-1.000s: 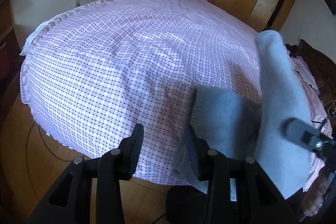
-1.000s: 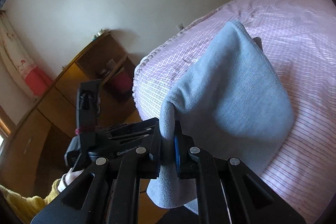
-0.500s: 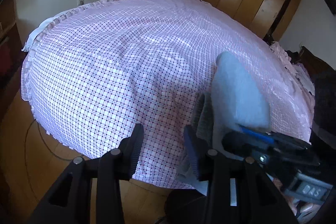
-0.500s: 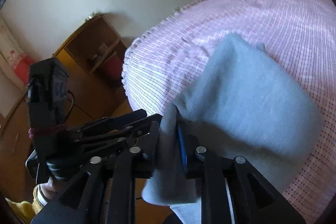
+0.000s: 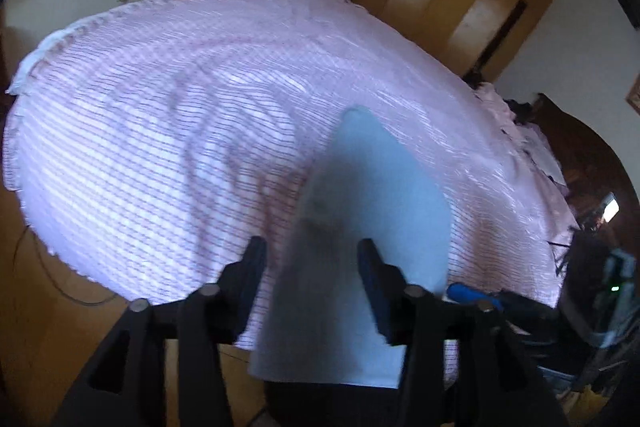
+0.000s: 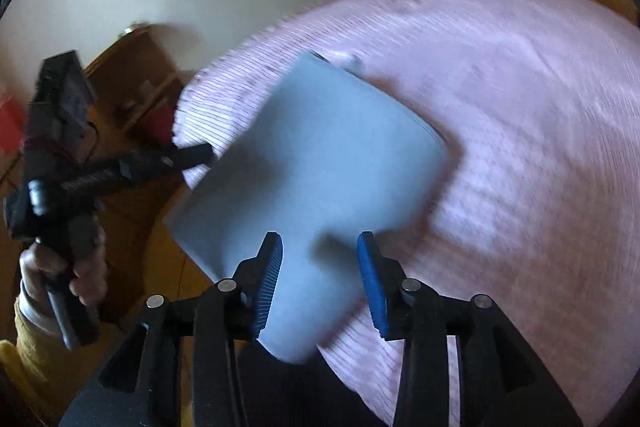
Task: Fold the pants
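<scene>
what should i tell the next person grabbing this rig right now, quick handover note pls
Left tool: jaws opening, the grey pants lie between them, pads not pressing.
Right tool: jaws opening too, cloth between them, not gripped.
Pants: folded into a compact stack at the near edge of the pink checked bed, one end hanging over the side.
Done: a fold is laid down.
Left: pull both tools clear, check the edges line up, probably slide the stack fully onto the bed.
</scene>
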Demonstrator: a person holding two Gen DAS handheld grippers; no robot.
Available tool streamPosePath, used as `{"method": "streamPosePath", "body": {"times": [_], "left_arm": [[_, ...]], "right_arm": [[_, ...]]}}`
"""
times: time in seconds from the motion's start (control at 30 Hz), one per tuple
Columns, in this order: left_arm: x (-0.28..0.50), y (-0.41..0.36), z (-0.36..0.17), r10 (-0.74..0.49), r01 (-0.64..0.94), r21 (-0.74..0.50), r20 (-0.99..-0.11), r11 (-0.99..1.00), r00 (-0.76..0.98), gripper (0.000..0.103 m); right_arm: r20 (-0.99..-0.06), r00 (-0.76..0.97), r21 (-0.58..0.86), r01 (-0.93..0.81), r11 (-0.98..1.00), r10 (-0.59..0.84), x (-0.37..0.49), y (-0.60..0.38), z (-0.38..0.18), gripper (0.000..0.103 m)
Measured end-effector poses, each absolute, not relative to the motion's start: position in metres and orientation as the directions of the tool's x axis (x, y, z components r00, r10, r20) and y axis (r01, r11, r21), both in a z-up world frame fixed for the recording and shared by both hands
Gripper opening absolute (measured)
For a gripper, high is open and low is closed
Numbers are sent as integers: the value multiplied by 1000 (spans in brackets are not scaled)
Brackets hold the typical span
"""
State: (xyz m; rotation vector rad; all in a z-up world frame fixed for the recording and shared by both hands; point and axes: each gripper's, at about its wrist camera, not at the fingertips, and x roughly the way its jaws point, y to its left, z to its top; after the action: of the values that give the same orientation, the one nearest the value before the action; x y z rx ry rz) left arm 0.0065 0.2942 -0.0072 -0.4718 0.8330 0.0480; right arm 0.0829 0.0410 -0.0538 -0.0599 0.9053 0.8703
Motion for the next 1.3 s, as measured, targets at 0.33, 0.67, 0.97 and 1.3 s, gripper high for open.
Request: {"method": "streamPosePath", "body": {"times": [0.33, 0.67, 0.97, 1.3], "left_arm": [[32, 286, -38, -143, -208, -324, -790, 923, 597, 61], [55, 300, -65, -306, -165, -478, -754, 863, 581, 61], [50, 300, -67, -373, -142, -567, -690, 811, 621, 55], [12, 277, -28, -401, -107, -634, -601, 766, 691, 52]], "right_arm": [[-720, 217, 454, -571, 684, 659, 104, 25, -87, 43], [-673, 156, 558, -534, 635, 723, 123, 56, -102, 49], [-630, 189, 562, -558, 610, 753, 118, 65, -85, 20], [-554, 198, 556, -635, 536, 809, 98, 39, -35, 16]]}}
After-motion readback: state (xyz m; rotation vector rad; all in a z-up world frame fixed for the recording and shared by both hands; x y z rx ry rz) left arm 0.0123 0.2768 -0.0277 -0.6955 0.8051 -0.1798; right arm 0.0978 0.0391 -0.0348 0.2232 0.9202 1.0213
